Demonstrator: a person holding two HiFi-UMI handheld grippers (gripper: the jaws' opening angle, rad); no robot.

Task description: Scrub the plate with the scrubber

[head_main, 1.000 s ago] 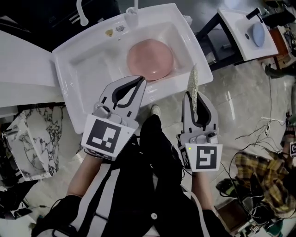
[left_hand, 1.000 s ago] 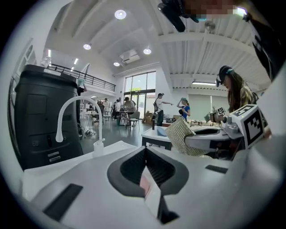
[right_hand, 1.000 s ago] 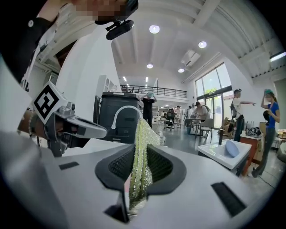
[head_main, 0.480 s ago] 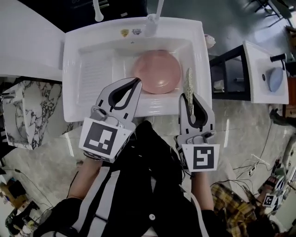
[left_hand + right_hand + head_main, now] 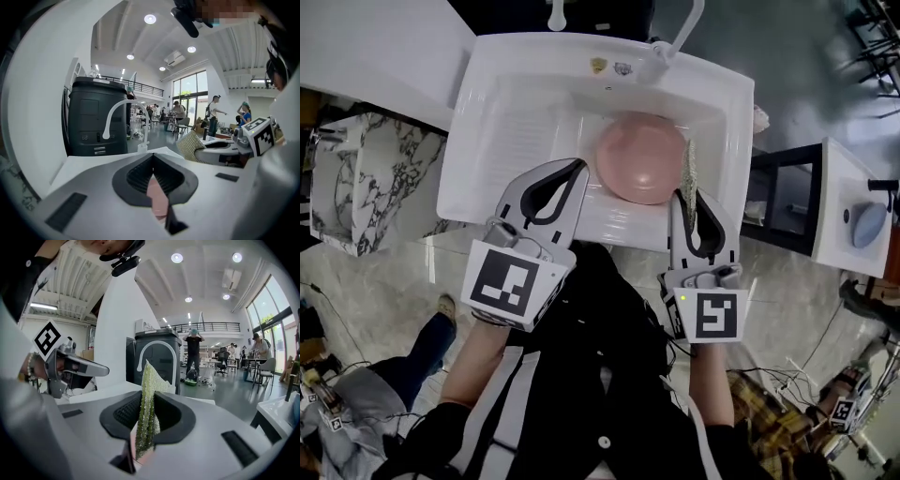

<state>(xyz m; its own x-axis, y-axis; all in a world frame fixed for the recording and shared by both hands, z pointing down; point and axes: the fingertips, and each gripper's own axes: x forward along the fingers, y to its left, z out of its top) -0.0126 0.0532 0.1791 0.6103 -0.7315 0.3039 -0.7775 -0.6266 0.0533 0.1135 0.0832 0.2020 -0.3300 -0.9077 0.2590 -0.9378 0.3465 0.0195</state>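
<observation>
A white sink (image 5: pixel 617 223) stands over a pale, glossy floor (image 5: pixel 384 291). A pink plate (image 5: pixel 642 157) lies in the right half of its basin, just in front of the faucet (image 5: pixel 675 42), which rises from the back rim. Two small bits (image 5: pixel 598 65), one of them yellow, sit on that rim just left of the faucet.

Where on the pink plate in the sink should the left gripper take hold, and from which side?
Probably the rim on its left side, coming from above. The plate is a shallow disc in the sink, so only its thin edge can be pinched. The right gripper with the scrubber is at its right edge.
</observation>
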